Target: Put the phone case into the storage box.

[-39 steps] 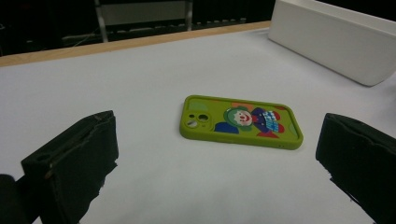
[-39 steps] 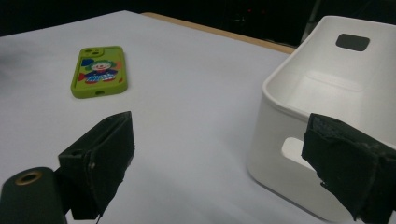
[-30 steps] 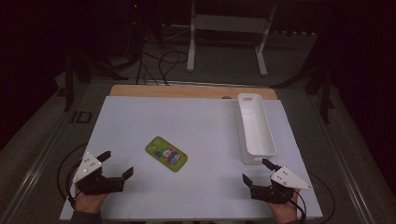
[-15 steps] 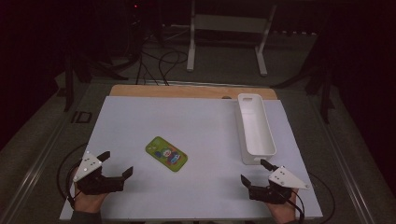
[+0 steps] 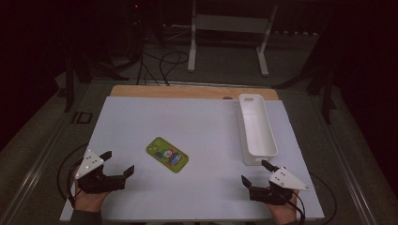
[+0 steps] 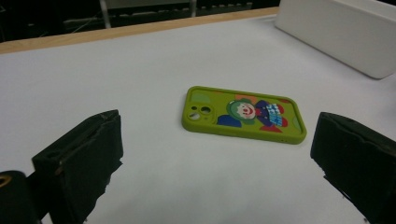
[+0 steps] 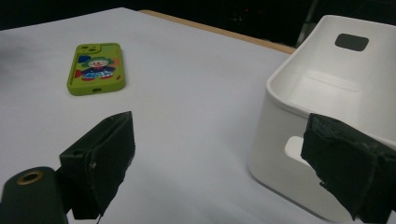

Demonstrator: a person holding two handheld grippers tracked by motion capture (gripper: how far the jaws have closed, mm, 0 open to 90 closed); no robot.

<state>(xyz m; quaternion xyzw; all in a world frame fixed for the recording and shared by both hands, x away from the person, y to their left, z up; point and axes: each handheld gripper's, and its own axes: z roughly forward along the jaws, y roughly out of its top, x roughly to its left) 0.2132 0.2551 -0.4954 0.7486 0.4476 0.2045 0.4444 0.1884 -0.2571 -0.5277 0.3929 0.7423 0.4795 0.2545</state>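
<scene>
While both of my grippers rest at the near edge of the white table [image 5: 197, 122], almost nothing separates this moment from the high view of a second ago: the left gripper [image 5: 117, 164] sits where it did, and the right gripper [image 5: 256, 172] has drifted only slightly toward the middle of the table. The green phone case [image 5: 167, 154] lies flat, printed side up, exactly as before, near the centre of the table and a little to the left gripper's right, touched by neither tool. Seen in the left gripper view, the case [image 6: 243, 114] lies ahead between the widely spread jaws, well apart from both. Seen in the right gripper view, that tool's jaws are likewise spread with nothing between them, the white tray [image 7: 327, 116] close at one side and the case [image 7: 96, 67] farther off. I judge that the work has not begun: the case is unmoved, the tray [image 5: 256, 129] looks empty, and the approach is only starting.
</scene>
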